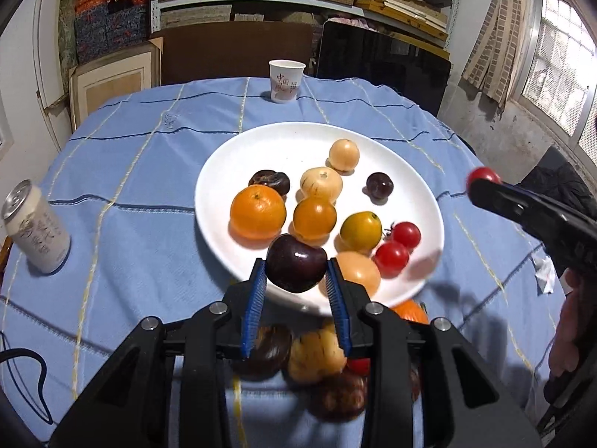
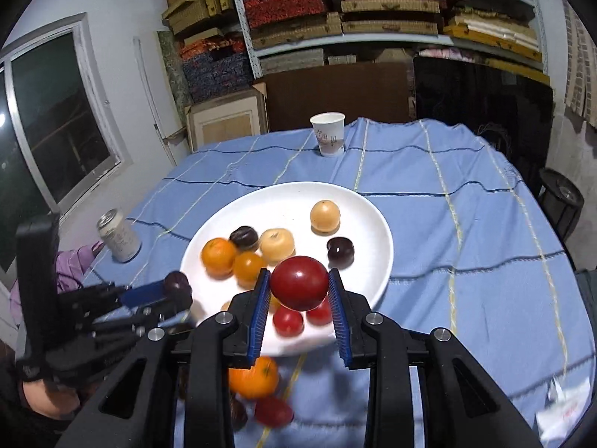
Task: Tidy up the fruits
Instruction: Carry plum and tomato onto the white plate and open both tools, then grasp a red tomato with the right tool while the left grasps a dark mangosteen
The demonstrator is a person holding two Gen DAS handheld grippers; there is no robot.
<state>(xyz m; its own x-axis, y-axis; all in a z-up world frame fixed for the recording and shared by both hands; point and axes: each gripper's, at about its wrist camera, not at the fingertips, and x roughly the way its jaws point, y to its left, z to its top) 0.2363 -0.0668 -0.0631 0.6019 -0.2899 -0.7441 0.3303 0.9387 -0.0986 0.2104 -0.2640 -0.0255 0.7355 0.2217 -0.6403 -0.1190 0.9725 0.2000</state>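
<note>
Item one: left tongs (image 1: 296, 280), closed on a dark plum (image 1: 296, 263). We count the plum squarely between the blue pads, raised above the near rim of the white plate (image 1: 238, 156).

Item two: right tongs (image 2: 300, 291), closed on a red tomato (image 2: 299, 287). The tomato sits centred between the pads, above the plate's near edge; in the left view it shows as a red ball at the tip of the right tongs.

Item three: plate contents. We list two oranges, a yellow-green fruit (image 1: 360, 230), two pale round fruits, two small dark fruits, two small red tomatoes (image 1: 399, 246) and one peach-coloured fruit at the near rim.

Item four: fruit not yet on the plate. A small heap lies on the blue tablecloth (image 1: 149, 171) just under both tongs, including an orange (image 2: 253, 377), though blur hides the exact count.

Handling note: we judge the step to be carrying both fruits to the plate. We would keep the grip gentle, lower each fruit onto a bare patch, the far left of the plate looks free, and release only once it rests, so that nothing rolls off.

Sundries: a can (image 1: 35, 227) and a paper cup (image 1: 285, 80) stand well apart from the plate.
</note>
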